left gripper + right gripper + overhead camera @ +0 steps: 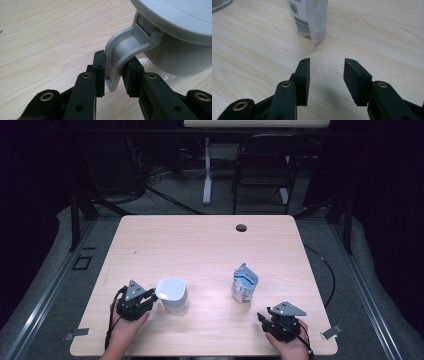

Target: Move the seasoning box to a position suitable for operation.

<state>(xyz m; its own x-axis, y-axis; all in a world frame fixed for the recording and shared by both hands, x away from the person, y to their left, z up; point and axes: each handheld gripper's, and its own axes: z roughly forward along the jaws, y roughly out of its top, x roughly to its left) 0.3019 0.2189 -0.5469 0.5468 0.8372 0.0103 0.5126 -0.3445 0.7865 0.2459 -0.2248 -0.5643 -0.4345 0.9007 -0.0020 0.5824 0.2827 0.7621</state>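
Near edge, at 7 o'clock: left gripper [113,75] clamped on the grey handle [120,52] of a white lidded container [173,295], container body cut off at the frame's upper right. At 5 o'clock: right gripper [326,75], jaws apart, nothing between. Beyond, near 3 o'clock: upright white pouch [244,283], top cropped in the right gripper view, print unreadable.

The high view looks down and forward from above the near edge of the table [210,245], taking in all four corners. The left gripper view sits very close to the jug [175,37] near the front left corner. The right gripper view looks low across the tabletop at the pouch [308,17]; the high view shares both.
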